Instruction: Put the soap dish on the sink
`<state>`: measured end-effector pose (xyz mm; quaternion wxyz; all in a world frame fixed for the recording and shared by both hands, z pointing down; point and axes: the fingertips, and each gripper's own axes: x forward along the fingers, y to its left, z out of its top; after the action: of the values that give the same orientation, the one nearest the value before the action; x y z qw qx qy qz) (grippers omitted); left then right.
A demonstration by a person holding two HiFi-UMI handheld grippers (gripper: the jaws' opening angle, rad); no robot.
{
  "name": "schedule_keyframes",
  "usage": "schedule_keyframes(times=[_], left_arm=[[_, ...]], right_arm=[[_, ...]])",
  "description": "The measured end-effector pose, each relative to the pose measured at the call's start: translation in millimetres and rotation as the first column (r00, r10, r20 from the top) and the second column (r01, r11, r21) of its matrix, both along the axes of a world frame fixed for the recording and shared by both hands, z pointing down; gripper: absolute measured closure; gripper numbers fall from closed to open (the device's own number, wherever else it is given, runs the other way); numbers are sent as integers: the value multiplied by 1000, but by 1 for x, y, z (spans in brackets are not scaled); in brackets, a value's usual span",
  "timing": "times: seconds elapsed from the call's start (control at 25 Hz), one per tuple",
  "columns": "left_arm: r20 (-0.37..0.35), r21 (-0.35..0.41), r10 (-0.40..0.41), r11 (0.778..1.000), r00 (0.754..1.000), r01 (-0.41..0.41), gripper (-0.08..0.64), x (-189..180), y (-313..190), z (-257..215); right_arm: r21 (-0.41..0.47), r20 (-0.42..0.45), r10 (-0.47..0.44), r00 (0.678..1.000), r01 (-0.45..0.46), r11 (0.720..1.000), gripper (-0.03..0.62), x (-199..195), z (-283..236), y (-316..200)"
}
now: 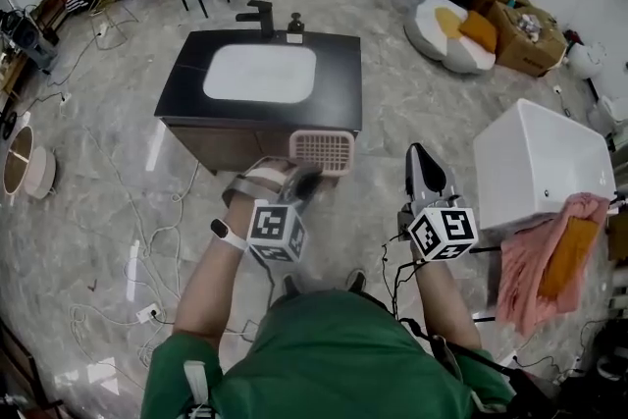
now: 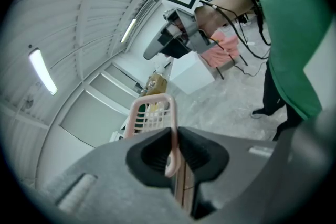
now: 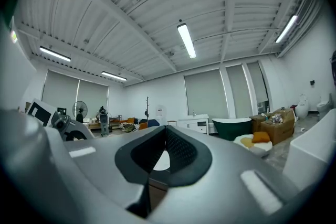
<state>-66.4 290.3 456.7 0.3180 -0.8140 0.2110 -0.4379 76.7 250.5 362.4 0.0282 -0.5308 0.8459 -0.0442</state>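
Your left tongs (image 2: 176,150) are clamped on the rim of the pink soap dish (image 2: 151,113). You hold the dish at the front corner of the dark surface (image 1: 334,103), five o'clock from the white sink (image 1: 260,72). Your right tongs (image 3: 161,136), four o'clock from the dish, are pressed together, empty.

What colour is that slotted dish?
The slotted plastic soap dish is pale pink, clearest in head view.

1. The pink slotted plastic soap dish (image 1: 322,152) looks smooth, with a faint sheen.
2. The dark sink counter (image 1: 186,83) shows a satin finish; its white oval basin (image 1: 260,74) looks glazed and glossy.
3. The grey marble-patterned floor (image 1: 98,113) is polished and reflects light.
4. The pink cloth (image 1: 530,260) hangs soft and crumpled.
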Motion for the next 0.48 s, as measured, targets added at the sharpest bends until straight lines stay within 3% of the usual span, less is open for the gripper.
schedule_keyframes(times=[0.2, 0.48], left_arm=[[-28, -15, 41, 999, 999, -41, 518, -18, 0, 3], [-50, -60, 55, 996, 997, -58, 518, -26, -14, 23]], right_arm=[[5, 9, 56, 998, -57, 998, 591, -16, 0, 10], [-68, -11, 82, 997, -83, 994, 591, -23, 32, 5]])
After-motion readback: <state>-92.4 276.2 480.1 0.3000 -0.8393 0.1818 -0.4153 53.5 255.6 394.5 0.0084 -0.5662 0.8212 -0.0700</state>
